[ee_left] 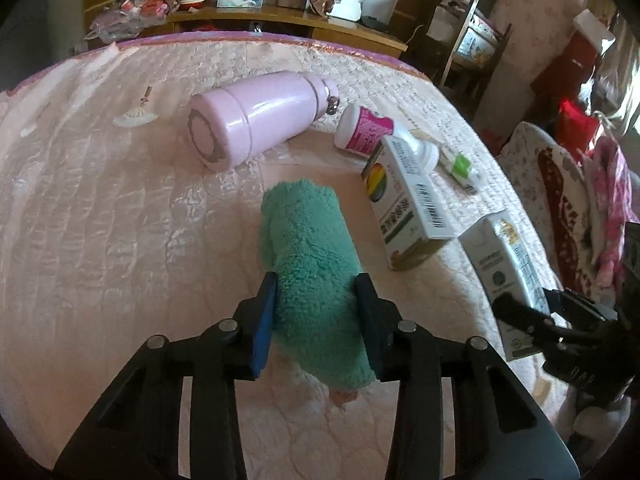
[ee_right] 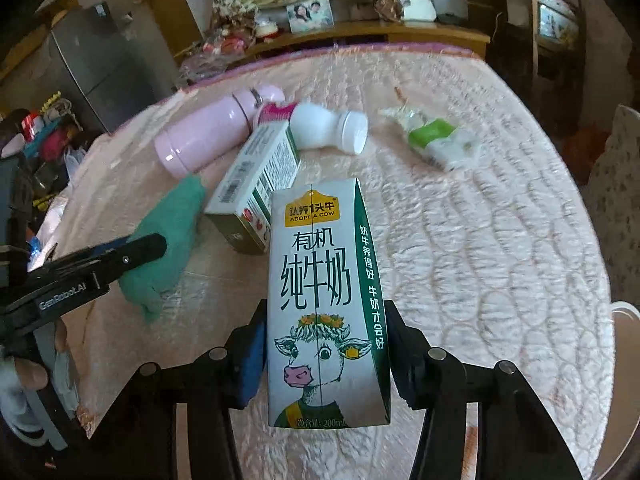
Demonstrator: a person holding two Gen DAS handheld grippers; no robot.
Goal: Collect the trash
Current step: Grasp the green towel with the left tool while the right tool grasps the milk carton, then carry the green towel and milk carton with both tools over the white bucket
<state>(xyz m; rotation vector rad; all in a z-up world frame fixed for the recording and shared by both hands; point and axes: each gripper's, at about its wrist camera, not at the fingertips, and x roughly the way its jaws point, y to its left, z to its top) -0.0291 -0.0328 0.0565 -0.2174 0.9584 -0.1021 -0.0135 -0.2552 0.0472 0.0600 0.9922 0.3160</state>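
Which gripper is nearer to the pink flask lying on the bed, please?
Left. The left gripper, closed on the green towel, sits just short of the pink flask; the right gripper, holding the milk carton, is farther off.

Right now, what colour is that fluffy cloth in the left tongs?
The fluffy cloth is teal green, seen best from the left wrist view.

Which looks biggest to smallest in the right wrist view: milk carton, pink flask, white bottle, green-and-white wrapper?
1. milk carton, though it sits closest to the camera, so its lead is unsure
2. pink flask
3. white bottle and green-and-white wrapper, too alike to rank
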